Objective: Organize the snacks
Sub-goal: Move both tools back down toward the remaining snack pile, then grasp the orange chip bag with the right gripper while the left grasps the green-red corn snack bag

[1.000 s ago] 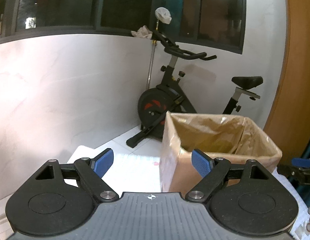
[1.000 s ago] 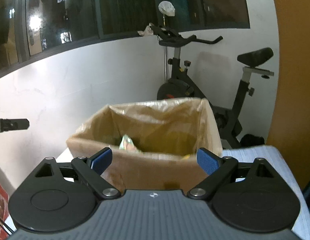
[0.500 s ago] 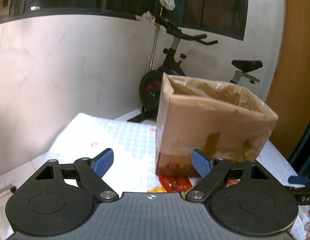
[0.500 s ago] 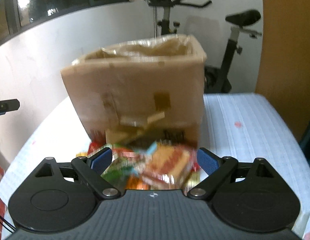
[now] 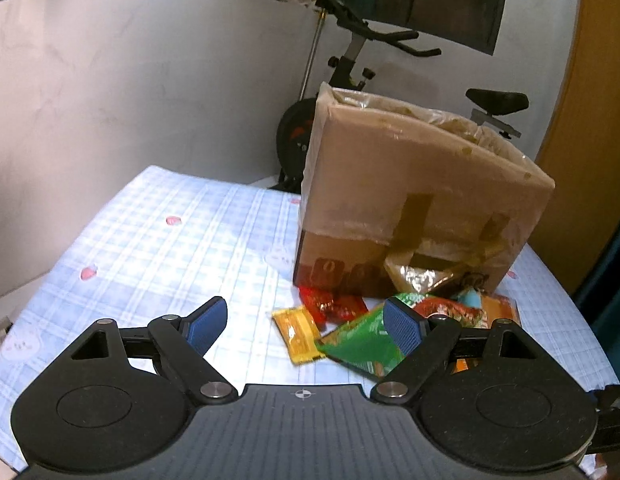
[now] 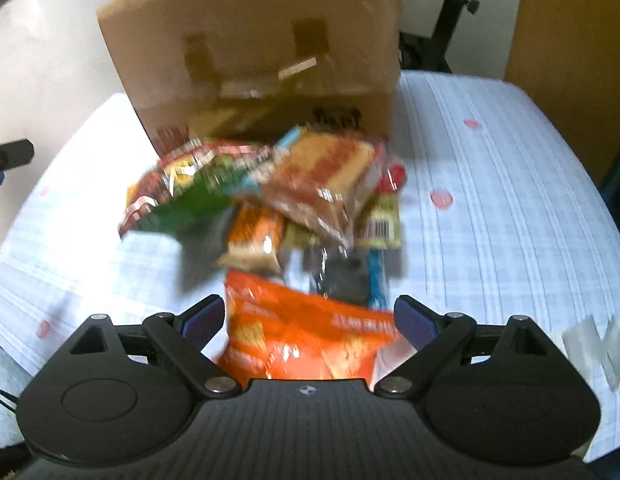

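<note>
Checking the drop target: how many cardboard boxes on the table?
1. The cardboard box stands on the table's far side, directly behind the snack pile. Nothing suggests another.

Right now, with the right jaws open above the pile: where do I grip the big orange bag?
Grip the orange bag across its near end, coming straight down from above. It lies flat atop the pile, nearest the right gripper, already between the open jaws.

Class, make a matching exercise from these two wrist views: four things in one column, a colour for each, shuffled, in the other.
Things:
1. cardboard box
2. large snack bag between the right tongs
3. tablecloth
4. exercise bike

Colours:
A. black
B. orange
C. brown
D. pale blue checks

Pairs: 1-C, 2-B, 3-D, 4-A
</note>
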`<state>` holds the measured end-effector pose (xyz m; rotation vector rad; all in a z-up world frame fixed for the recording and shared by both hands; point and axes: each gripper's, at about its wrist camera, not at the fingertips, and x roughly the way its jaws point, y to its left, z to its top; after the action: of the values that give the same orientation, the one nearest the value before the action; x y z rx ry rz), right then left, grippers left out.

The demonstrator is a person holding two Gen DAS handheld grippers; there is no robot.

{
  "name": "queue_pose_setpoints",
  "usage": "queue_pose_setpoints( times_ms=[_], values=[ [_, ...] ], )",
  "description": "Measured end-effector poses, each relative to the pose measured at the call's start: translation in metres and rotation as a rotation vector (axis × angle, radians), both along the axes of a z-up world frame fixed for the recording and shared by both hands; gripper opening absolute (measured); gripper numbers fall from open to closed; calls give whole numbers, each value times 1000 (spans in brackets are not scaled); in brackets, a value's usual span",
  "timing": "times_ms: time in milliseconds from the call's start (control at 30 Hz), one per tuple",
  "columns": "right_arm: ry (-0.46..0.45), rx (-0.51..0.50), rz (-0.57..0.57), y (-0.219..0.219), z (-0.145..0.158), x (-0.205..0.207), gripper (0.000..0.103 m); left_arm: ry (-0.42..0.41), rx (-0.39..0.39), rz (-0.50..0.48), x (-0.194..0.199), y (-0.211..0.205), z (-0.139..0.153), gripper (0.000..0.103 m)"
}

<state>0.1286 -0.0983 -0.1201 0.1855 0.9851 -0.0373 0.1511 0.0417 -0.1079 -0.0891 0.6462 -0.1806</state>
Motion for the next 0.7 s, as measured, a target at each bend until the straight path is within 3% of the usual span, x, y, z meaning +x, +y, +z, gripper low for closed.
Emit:
queue_pose_setpoints(
  times_ms=[500, 700],
  values=[
    [70, 57, 55, 9, -15, -2, 101, 72, -34, -10, -3, -5, -22, 87],
    [63, 24, 106, 18, -20, 2, 101, 99, -44, -19, -4, -10, -28, 87]
  ],
)
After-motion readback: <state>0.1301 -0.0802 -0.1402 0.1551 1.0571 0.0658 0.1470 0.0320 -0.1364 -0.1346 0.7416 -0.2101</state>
